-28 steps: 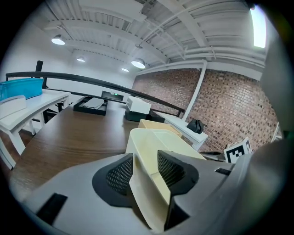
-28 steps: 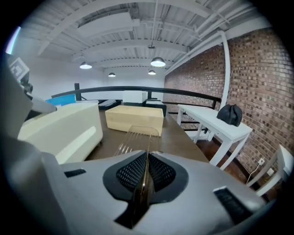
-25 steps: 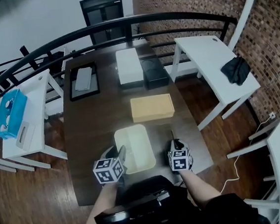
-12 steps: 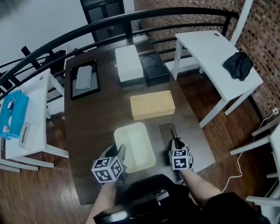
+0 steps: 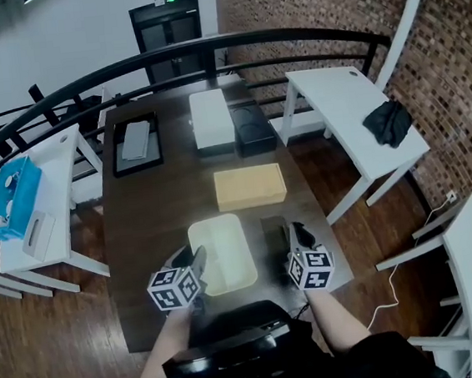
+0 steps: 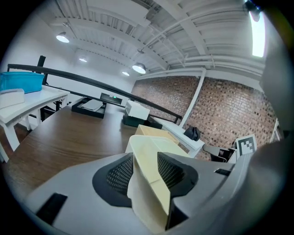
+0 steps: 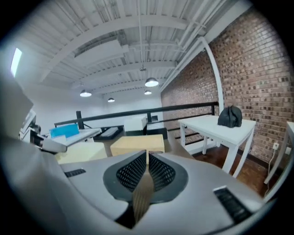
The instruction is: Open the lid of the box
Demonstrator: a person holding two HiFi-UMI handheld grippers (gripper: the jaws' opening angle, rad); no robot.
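A shallow cream box part (image 5: 222, 252) lies open side up on the dark table (image 5: 152, 226) near the front edge. My left gripper (image 5: 190, 264) is shut on its near left wall; in the left gripper view the cream wall (image 6: 154, 188) is pinched between the pads of the left gripper (image 6: 144, 163). A closed tan box (image 5: 250, 186) sits just beyond it, and also shows as the tan box (image 7: 137, 144) ahead in the right gripper view. My right gripper (image 5: 296, 238) hovers right of the cream part, and the right gripper (image 7: 147, 164) is shut on nothing.
At the table's far end stand a white box (image 5: 211, 119), a black box (image 5: 251, 128) and a black tray (image 5: 136, 142). White side tables flank both sides, with a blue tissue box (image 5: 15, 197) at left and a black cloth (image 5: 387, 122) at right. A black railing (image 5: 204, 49) curves behind.
The head view has shifted slightly. Both grippers stay in nearly the same places, the left one still holding the cream part.
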